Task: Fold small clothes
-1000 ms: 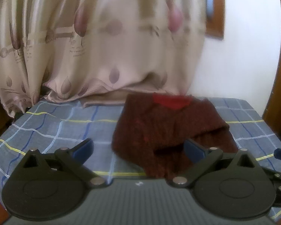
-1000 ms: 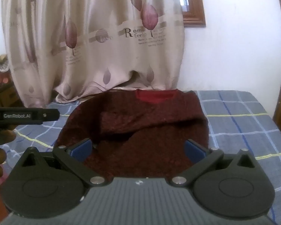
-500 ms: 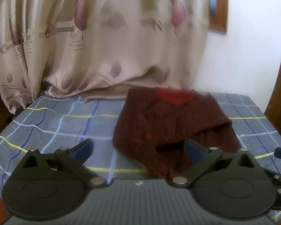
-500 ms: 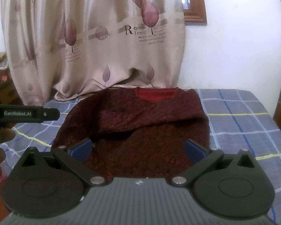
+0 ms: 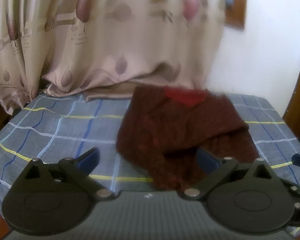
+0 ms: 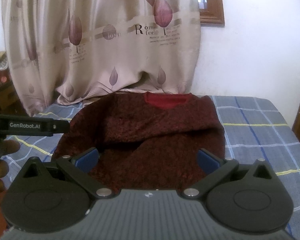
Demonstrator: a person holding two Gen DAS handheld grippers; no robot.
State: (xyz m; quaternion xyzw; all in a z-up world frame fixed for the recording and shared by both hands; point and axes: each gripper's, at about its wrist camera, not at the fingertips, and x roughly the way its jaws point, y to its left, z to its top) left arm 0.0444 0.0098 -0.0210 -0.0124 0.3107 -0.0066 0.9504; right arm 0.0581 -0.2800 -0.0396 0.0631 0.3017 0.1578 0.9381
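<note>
Both the left tool (image 5: 148,160) and right tool (image 6: 148,158) hang spread wide and empty over the near edge of the dark red sweater (image 6: 150,138) lying on the blue checked counter (image 6: 260,132), "GenRobot.AI" readable on the left tool's side.

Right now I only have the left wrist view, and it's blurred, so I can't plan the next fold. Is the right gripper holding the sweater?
Observer: No. The right gripper is open, with its pads over the near part of the sweater and nothing pinched.
Operator: Is a sleeve folded in?
Observer: Yes. One sleeve lies across the body below the red collar, and it ends near the right gripper's left pad.
Operator: Where does my left gripper sit?
Observer: The right wrist view shows its body beside the sweater's left edge, held in a hand.
</note>
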